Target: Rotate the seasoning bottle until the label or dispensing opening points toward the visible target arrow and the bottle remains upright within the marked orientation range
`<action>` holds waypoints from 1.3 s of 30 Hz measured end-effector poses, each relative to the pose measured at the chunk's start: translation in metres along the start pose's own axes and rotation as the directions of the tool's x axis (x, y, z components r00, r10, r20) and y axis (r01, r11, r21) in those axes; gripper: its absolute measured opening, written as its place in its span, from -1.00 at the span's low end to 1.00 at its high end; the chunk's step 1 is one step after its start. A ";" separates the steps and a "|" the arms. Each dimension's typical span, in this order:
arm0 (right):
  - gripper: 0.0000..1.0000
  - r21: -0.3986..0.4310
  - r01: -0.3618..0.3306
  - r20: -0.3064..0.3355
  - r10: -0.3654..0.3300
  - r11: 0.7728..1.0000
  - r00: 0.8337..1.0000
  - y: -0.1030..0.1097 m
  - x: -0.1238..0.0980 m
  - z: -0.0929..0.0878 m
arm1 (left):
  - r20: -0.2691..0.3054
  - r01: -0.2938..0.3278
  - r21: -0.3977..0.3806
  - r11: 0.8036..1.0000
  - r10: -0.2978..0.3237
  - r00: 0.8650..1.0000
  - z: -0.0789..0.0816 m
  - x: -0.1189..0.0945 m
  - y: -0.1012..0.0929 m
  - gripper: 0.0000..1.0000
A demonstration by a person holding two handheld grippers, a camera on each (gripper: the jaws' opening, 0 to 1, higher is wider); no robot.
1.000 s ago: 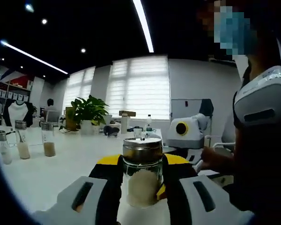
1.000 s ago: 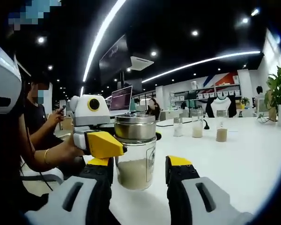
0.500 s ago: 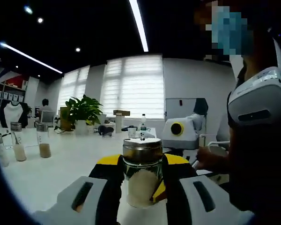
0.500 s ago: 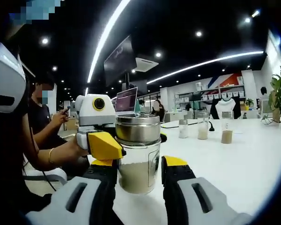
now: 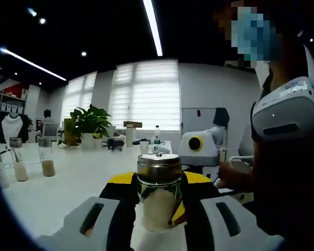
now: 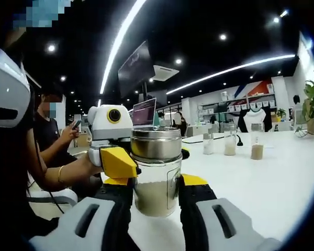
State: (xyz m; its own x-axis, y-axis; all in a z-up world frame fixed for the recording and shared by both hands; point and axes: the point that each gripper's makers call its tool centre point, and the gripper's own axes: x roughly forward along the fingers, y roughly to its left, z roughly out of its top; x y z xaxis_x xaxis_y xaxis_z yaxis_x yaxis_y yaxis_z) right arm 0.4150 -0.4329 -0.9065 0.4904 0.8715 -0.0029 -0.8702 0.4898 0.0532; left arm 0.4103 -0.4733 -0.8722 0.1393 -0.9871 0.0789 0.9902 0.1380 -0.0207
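Both jaws of the left gripper [image 5: 158,212] squeeze the seasoning bottle [image 5: 158,191], which stands upright on the white table [image 5: 52,193]. Jaws of the right gripper [image 6: 156,201] hug the same bottle too.

Beyond the left tool's jaws, a white table [image 5: 52,193] ran back to a wall of windows [image 5: 141,94] with pale blinds drawn. A plant [image 5: 89,121] stood at the table's far end, ahead and to the left. A white wall [image 5: 209,89] lay ahead to the right. The ceiling [image 5: 94,31] was dark, crossed by a long light strip [image 5: 152,26] and dotted with spotlights. Ahead of the right tool, the table stretched off to the right towards shelves [image 6: 251,104] on the far wall. A dark screen [image 6: 135,68] hung above and ahead, with a laptop [image 6: 144,112] below it.
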 end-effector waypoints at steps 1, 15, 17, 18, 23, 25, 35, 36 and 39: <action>-0.36 0.007 0.003 0.004 -0.003 1.000 1.000 -0.001 0.000 -0.001 | -0.008 -0.015 0.002 1.000 0.015 1.000 -0.001 0.000 0.001 -0.30; -0.36 0.000 0.055 0.043 -0.055 0.998 0.998 -0.005 -0.002 0.005 | 0.009 -0.040 0.013 0.999 0.040 0.999 0.004 0.004 0.005 -0.29; -0.36 -0.015 0.073 0.040 -0.072 0.997 0.997 -0.007 -0.002 0.005 | 0.006 -0.051 0.012 0.999 0.051 0.999 0.004 0.005 0.006 -0.29; -0.36 -0.011 0.085 0.036 -0.085 0.996 0.996 -0.009 -0.002 0.004 | -0.003 -0.072 -0.006 0.997 0.072 0.997 0.003 0.007 0.009 -0.29; -0.37 -0.003 0.111 0.034 -0.111 0.994 0.993 -0.016 -0.003 0.001 | -0.038 -0.132 0.018 0.991 0.132 0.991 -0.002 0.012 0.012 -0.29; -0.37 0.002 0.120 0.032 -0.120 0.993 0.992 -0.018 -0.003 0.000 | -0.048 -0.154 0.016 0.988 0.155 0.987 -0.003 0.012 0.014 -0.29; -0.37 0.016 0.193 0.029 -0.193 0.981 0.981 -0.032 -0.001 -0.002 | -0.077 -0.351 0.046 0.935 0.353 0.932 -0.007 0.013 0.029 -0.29; -0.37 0.013 0.207 0.030 -0.207 0.978 0.978 -0.034 -0.001 -0.002 | -0.074 -0.371 0.044 0.928 0.373 0.925 -0.007 0.012 0.030 -0.29; -0.37 -0.002 0.232 0.028 -0.231 0.973 0.972 -0.038 0.000 -0.003 | -0.076 -0.417 0.049 0.907 0.420 0.904 -0.007 0.012 0.033 -0.29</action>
State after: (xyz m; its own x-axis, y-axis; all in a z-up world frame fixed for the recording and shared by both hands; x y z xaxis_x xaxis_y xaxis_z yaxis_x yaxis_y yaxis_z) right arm 0.4478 -0.4512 -0.9110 0.6796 0.7334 0.0132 -0.7331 0.6784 0.0490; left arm 0.4447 -0.4815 -0.8790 0.5412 -0.8408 -0.0133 0.8408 0.5413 -0.0033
